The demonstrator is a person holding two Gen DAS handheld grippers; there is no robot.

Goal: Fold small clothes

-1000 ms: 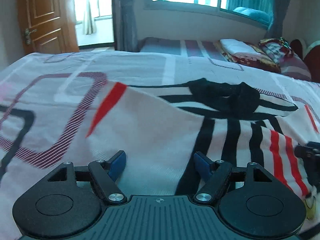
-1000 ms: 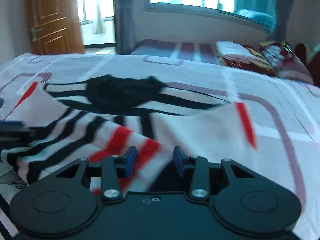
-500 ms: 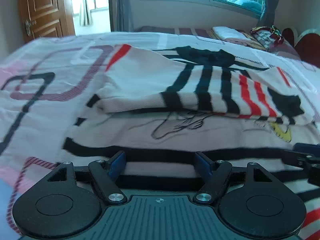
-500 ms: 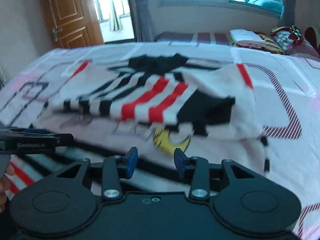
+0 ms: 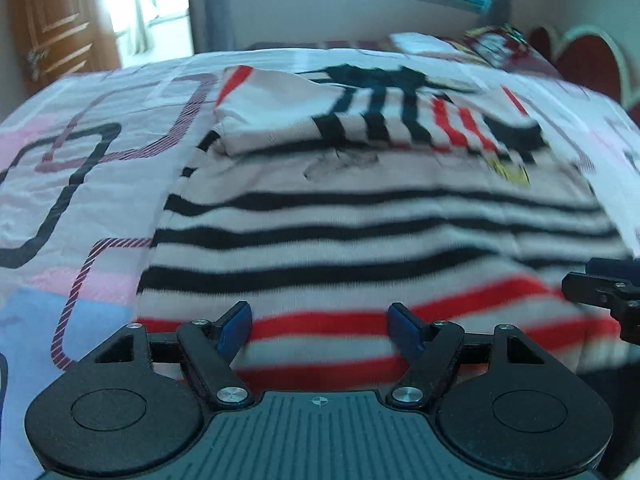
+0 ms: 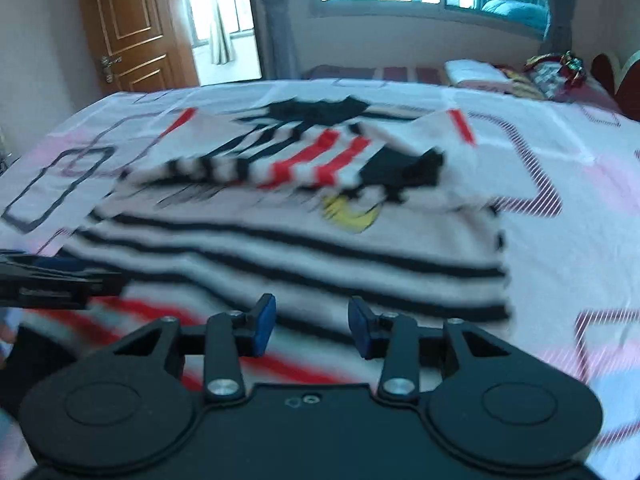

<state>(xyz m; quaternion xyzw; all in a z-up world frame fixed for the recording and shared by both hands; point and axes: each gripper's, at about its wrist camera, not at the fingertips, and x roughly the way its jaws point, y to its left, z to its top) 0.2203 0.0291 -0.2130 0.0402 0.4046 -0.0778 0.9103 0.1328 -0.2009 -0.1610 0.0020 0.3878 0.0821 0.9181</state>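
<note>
Left wrist | left gripper (image 5: 320,320) jaws released | right gripper (image 6: 311,322) jaws released | striped shirt (image 5: 380,216) hem nearest

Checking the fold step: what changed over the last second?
Both grippers, left and right, pulled back toward the shirt hem, leaving the sleeves folded across its chest. Neither gripped anything. Jaws stayed open; the shirt stayed flat on the bed.

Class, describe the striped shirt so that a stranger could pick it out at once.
Start at the bed with its patterned sheet. The shirt lies flat on it, sleeves folded inward. Unlike the sheet's outlined squares, it has black and red stripes and a yellow print.
</note>
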